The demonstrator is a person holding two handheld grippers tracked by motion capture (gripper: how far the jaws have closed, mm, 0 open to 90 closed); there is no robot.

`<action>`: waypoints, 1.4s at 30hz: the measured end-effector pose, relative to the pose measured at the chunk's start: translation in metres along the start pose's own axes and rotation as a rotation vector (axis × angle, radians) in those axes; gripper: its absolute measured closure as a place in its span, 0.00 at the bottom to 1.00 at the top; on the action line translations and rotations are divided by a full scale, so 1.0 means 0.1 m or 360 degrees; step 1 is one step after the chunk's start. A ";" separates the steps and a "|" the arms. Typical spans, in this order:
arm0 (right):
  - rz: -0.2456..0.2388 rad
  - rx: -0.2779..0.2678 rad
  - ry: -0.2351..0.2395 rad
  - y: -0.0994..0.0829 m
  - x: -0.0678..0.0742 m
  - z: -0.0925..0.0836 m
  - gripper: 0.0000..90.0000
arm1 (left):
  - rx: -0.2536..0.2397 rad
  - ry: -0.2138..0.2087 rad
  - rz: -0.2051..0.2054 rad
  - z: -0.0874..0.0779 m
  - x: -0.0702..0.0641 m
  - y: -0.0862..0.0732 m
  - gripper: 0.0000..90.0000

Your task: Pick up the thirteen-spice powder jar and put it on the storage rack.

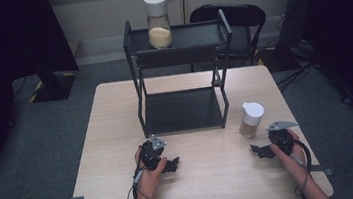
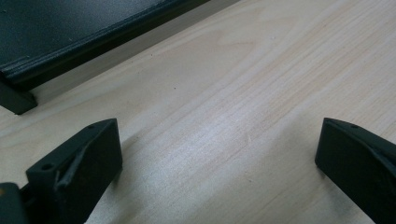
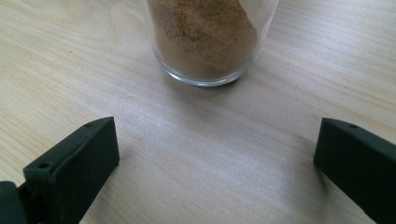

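Glass jar of brown powder [image 1: 251, 119], white cap, upright on the surface [image 1: 208, 176], right of centre. Stands just off the front right leg of the black two-tier rack [image 1: 178, 59], apart from it. In the right gripper view the jar's base [image 3: 205, 42] sits ahead of the jaws, roughly centred between them, bare wood in the gap; powder level hidden above the frame edge.

Right gripper [image 1: 263, 151] low on the surface, near the jar and toward the person from it, not touching. Jaws spread wide, nothing between them.

Left gripper [image 1: 171, 165] on the surface in front of the rack's lower shelf, well apart from the jar. Jaws likewise wide apart and holding nothing; the left gripper view shows plain wood between them, with the rack's bottom shelf edge and one foot [image 2: 16, 100] at upper left.

Second jar, pale yellow powder [image 1: 158, 22], white cap, upright on the rack's top shelf, left of its middle. Lower shelf bare.

Black chair [image 1: 236, 19] behind the rack, beyond the surface.
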State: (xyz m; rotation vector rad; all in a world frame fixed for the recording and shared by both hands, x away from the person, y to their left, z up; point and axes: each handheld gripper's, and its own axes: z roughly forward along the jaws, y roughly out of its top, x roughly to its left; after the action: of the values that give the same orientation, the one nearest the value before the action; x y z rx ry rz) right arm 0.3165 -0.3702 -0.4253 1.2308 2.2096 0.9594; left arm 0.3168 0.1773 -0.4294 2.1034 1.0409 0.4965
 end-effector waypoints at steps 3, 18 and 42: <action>0.0002 0.0001 0.0000 0.00 0.00 0.00 0.00 | -0.0001 0.0002 -0.0002 0.00 0.00 0.00 0.00; 0.0002 0.0001 0.0000 0.00 0.00 0.00 0.00 | -0.0004 0.0007 -0.0006 0.00 -0.01 -0.01 0.00; 0.0062 -0.0168 -0.0049 0.14 0.17 0.04 0.01 | -0.0002 0.0007 -0.0005 0.00 -0.01 0.00 0.00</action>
State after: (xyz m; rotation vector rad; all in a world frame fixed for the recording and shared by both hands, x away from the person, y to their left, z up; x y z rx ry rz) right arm 0.3180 -0.3493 -0.4183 1.2361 2.0903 1.0512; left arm 0.3158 0.1766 -0.4297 2.1000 1.0463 0.5005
